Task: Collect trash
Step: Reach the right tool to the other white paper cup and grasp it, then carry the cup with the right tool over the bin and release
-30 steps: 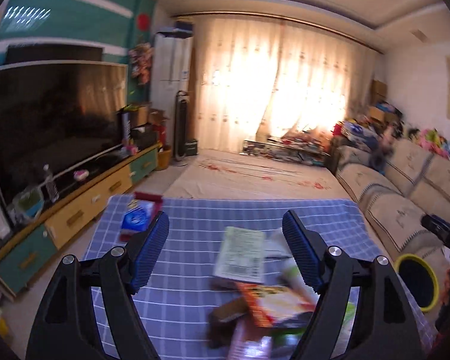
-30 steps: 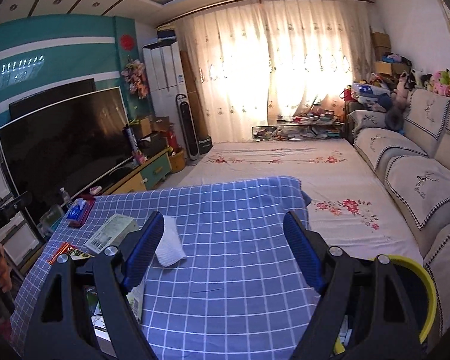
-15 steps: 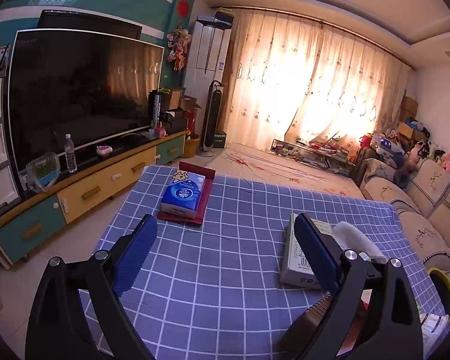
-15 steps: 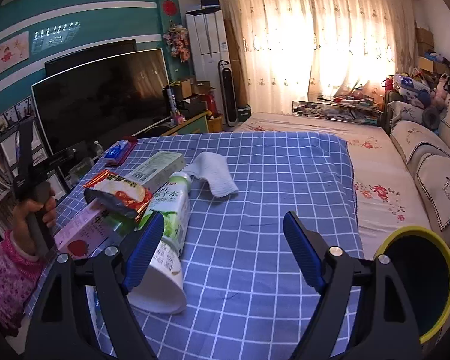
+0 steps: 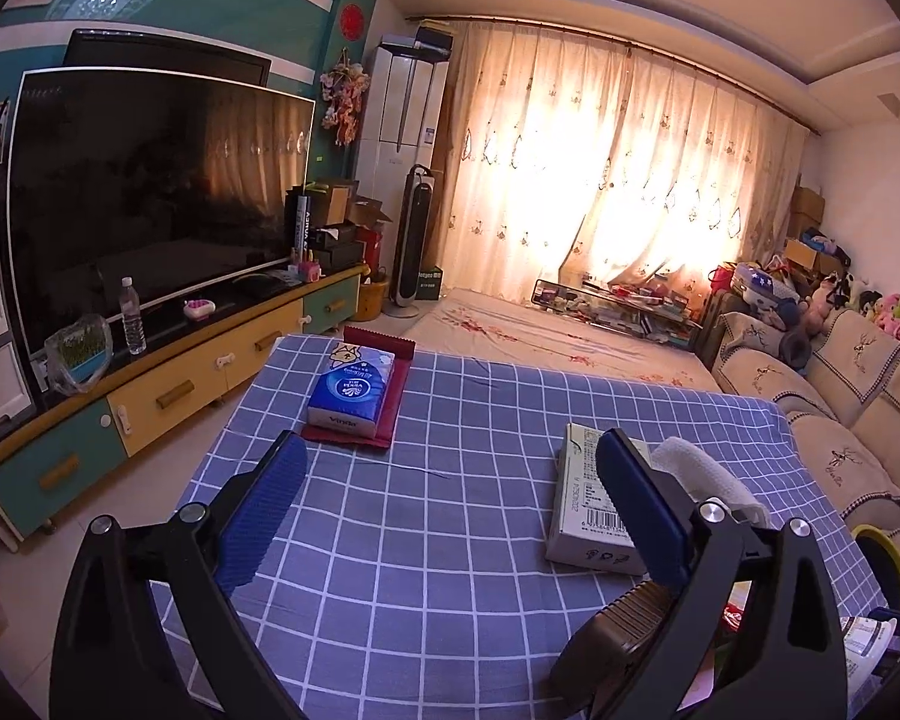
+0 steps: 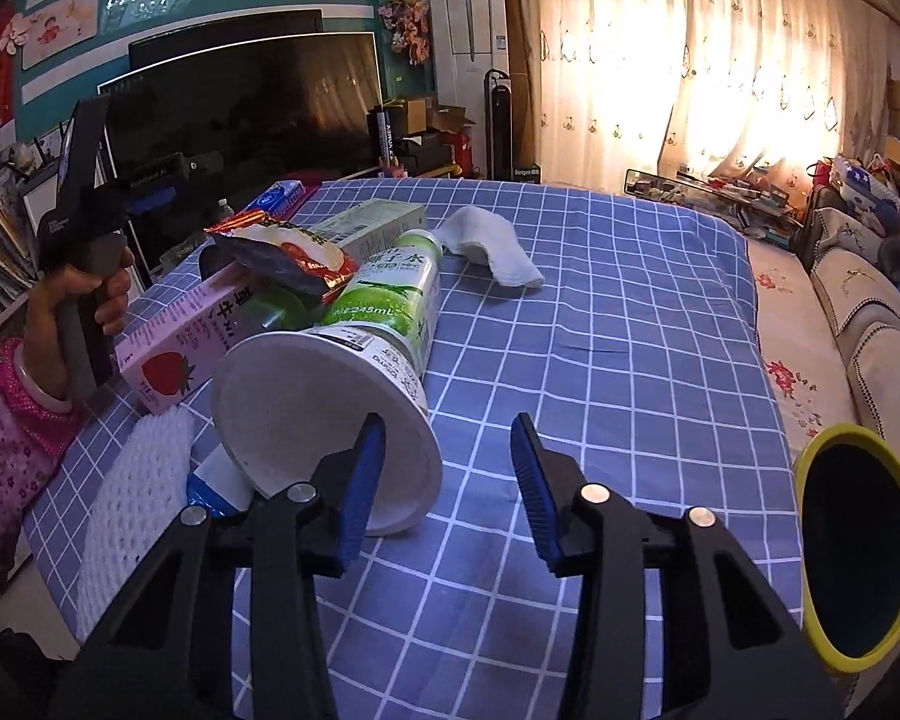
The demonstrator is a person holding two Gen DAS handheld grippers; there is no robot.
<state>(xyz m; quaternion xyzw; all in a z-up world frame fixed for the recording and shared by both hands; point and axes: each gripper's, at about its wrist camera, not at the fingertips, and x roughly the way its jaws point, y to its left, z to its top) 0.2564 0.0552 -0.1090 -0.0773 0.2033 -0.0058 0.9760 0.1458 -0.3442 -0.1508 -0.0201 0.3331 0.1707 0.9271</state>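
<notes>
Right wrist view, left to right: a hand (image 6: 84, 294) holds the left gripper (image 5: 444, 498), jaws opening wide over bare tablecloth (image 6: 618, 312) with nothing between them; trash heap of pink carton (image 6: 180, 336), snack wrapper (image 6: 282, 258), green bottle (image 6: 390, 294) and overturned white paper cup (image 6: 324, 420); right gripper (image 6: 447, 483), jaws closing, left pad at the cup's rim, only cloth between; yellow-rimmed bin (image 6: 858, 546) beside the table.

Home living room: big TV (image 5: 150, 192) on a low cabinet (image 5: 168, 396), sofa (image 5: 840, 396), curtained window (image 5: 618, 180) (plush toys (image 5: 894, 312) piled behind).
</notes>
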